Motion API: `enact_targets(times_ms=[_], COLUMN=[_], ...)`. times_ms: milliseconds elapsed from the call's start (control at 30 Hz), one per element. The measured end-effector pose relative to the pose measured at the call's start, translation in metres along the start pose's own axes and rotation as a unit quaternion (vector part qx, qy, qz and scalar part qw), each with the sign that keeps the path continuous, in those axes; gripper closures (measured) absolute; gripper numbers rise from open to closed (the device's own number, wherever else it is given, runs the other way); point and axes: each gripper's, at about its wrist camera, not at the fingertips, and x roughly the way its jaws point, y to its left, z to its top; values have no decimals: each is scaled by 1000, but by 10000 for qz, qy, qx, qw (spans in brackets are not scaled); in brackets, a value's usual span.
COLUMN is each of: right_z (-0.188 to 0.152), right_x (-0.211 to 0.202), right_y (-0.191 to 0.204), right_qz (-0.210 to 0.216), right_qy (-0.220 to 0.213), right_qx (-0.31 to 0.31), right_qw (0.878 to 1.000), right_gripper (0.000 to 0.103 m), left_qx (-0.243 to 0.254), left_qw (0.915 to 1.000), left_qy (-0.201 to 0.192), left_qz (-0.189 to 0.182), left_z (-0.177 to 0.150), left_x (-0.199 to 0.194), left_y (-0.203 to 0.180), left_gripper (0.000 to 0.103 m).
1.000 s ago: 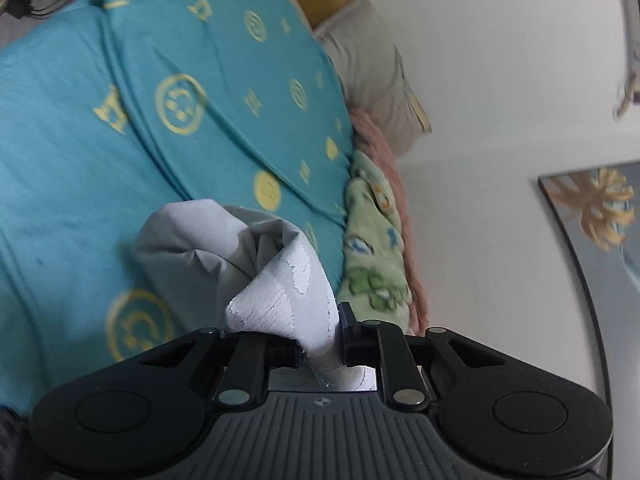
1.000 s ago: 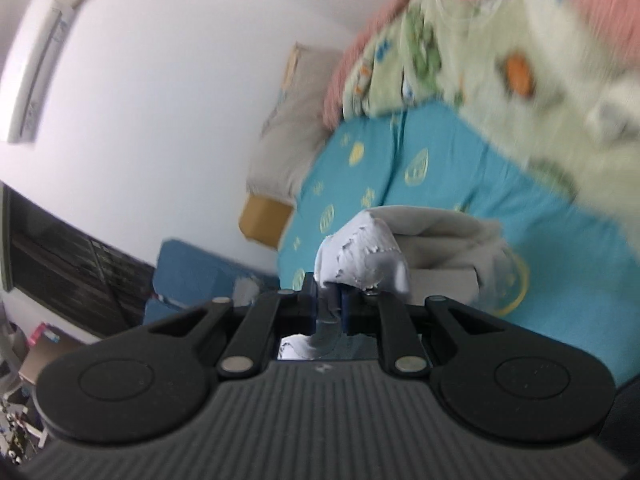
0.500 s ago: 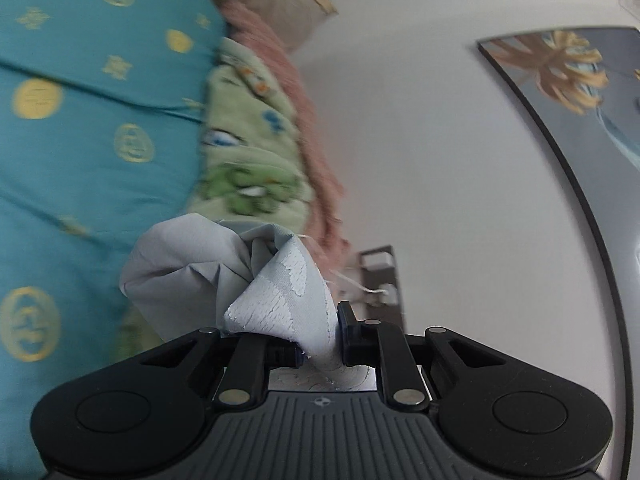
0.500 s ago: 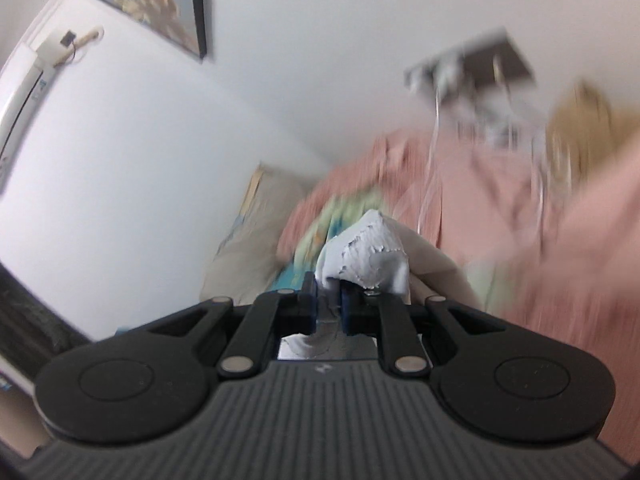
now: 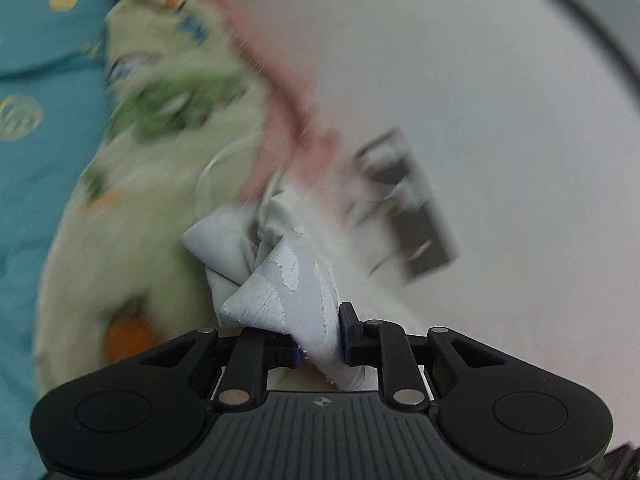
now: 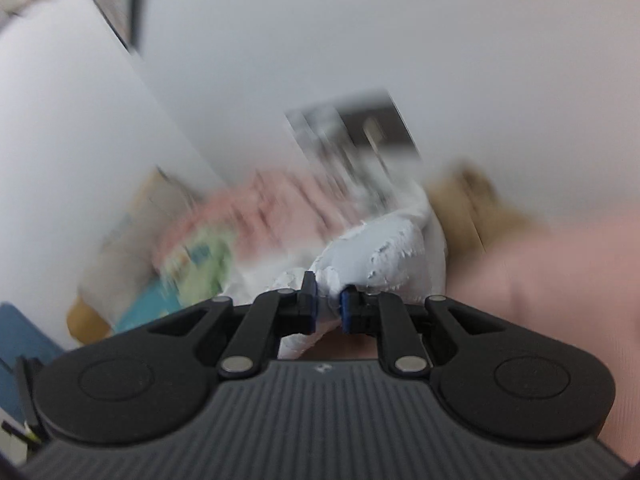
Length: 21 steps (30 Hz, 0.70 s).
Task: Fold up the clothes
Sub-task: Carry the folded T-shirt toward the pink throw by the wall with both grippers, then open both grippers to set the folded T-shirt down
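A pale grey garment (image 5: pixel 280 280) with a cracked white print bunches up between the fingers of my left gripper (image 5: pixel 320 344), which is shut on it. In the right wrist view the same pale grey garment (image 6: pixel 384 256) is pinched by my right gripper (image 6: pixel 328 304), shut on a fold of it. Both grippers hold the cloth up in the air above the bed. The rest of the garment hangs out of sight below the grippers. Both views are blurred by motion.
A green patterned blanket (image 5: pixel 132 200) and a pink blanket (image 5: pixel 288 120) lie heaped on the teal bedspread (image 5: pixel 32 160) by a white wall (image 5: pixel 460 80). A dark wall fixture (image 5: pixel 412 216) sits low on the wall. A pink blurred mass (image 6: pixel 560 300) fills the right side.
Both grippers have swung up and away from the teal bed toward the wall and blanket heap, carrying the grey garment. Their grip on it has stayed the same.
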Motion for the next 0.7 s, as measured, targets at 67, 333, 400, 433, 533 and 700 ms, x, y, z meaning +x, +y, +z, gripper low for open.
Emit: enact_targets(times_ms=[67, 333, 400, 433, 533, 700], right_z=[-22, -28, -27, -26, -24, -24], right_x=[-1, -34, -42, -47, -60, -99], right_y=[-8, 9, 14, 17, 26, 45], right_qz=[-99, -214, -234, -244, -274, -138], right_qy=[13, -155, -203, -228, -301, -429], right_qx=[-158, -509, -588, -627, -745, -965], right_qw=[9998, 9984, 9978, 9975, 9964, 9943], right_gripper=[88, 86, 82, 61, 8, 8], left_qx=[99, 858, 1063, 1165, 1459, 1931], left_qw=[9999, 9943, 9902, 9878, 9795, 9683], left_qy=[38, -171, -242, -277, -433, -916], left_qz=[8, 616, 868, 993, 1321, 1291], left_z=[-19, -20, -19, -18, -18, -38], left_x=[0, -14, -27, -33, -54, -113], left_y=[15, -10, -22, -29, -46, -82], left_gripper=[80, 36, 20, 17, 7, 0])
